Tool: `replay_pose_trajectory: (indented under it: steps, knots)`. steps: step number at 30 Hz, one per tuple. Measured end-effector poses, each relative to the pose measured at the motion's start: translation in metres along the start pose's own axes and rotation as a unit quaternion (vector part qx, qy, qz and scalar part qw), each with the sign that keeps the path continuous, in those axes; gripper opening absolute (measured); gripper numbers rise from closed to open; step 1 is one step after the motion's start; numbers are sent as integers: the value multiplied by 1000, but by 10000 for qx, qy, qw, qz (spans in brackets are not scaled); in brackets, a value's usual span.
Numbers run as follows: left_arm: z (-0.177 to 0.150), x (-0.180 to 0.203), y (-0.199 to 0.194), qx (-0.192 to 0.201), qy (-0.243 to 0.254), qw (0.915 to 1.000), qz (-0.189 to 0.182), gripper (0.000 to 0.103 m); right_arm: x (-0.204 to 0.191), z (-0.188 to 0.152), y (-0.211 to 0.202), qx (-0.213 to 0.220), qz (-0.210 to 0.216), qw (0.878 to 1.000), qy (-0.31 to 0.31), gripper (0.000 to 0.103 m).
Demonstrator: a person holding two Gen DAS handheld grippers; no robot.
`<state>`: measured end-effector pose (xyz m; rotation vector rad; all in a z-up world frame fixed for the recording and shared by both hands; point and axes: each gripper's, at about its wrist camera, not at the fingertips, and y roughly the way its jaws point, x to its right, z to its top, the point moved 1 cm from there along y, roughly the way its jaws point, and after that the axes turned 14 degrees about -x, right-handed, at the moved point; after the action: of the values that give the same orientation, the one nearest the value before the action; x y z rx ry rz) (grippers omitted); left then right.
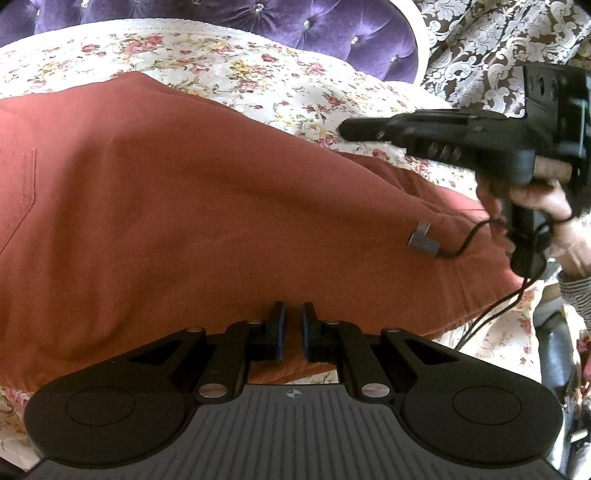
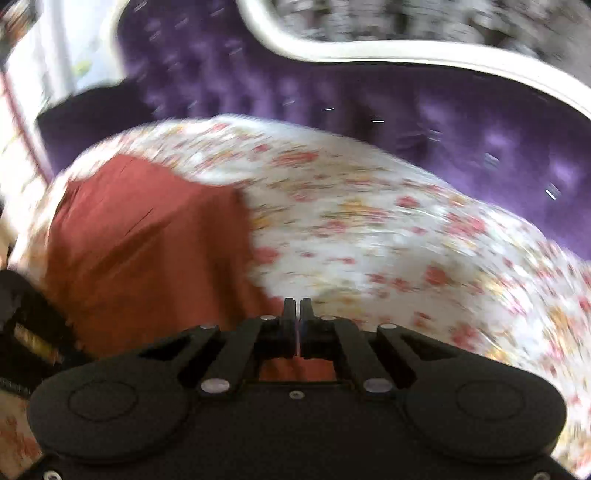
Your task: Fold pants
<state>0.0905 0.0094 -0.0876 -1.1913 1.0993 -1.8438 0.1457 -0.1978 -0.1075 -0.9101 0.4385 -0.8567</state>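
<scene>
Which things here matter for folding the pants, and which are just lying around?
For the job:
- rust-red pants
- left gripper, jaws nearly closed over the fabric
- right gripper, jaws closed
- floral bedspread, the folding surface

Just there:
- purple tufted headboard
- patterned wallpaper
- black cable

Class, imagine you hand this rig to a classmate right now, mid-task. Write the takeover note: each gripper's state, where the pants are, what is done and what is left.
Left gripper: fingers nearly closed with a narrow gap, rust-red fabric between them; it seems to pinch the near edge of the pants.
Right gripper: jaws shut, red fabric at their base; its view is motion-blurred, so a grip is likely but not certain.
Pants: spread on the floral bedsheet, back pocket at the left, in front of the purple headboard.
Done: laid out, possibly one lengthwise fold; I cannot confirm it.
Left: fold across and smooth.
</scene>
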Motion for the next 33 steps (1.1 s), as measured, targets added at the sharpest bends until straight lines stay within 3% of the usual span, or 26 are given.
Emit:
replay_pose_trajectory:
  steps: [3,7,10,14,17,20,26,29,33]
  knots:
    - [0,0,-2,25,-46,10000,-21,10,-29,-3,12,-202,145,9988,-429,16]
    - [3,7,-17,396,121,9985,366,10,-62,-19,9,-99,-140,9948,-1002,16]
    - [18,7,-32,728,65,9971,209,10,-69,-30,5,-11,-265,9940,-1061,16]
    - [48,6,-35,1055,-96,9939,292,10,-67,-35,5,65,-283,9958,-868,16]
    - [65,-4,-23,947,-394,9945,207,10,-66,-37,6,89,-272,9963,-810,16]
    - [65,-20,-6,564,-751,9947,423,10,-62,-38,1,88,-192,9966,-792,16]
    - [49,-35,-6,656,-969,9931,84,10,-37,-18,2,97,35,9991,-421,17]
    - [48,-34,-7,646,-901,9938,117,10,-38,-8,18,-110,155,9986,-487,40]
    - [49,-35,-6,654,-873,9940,98,10,-42,-3,31,-244,370,9981,-435,42]
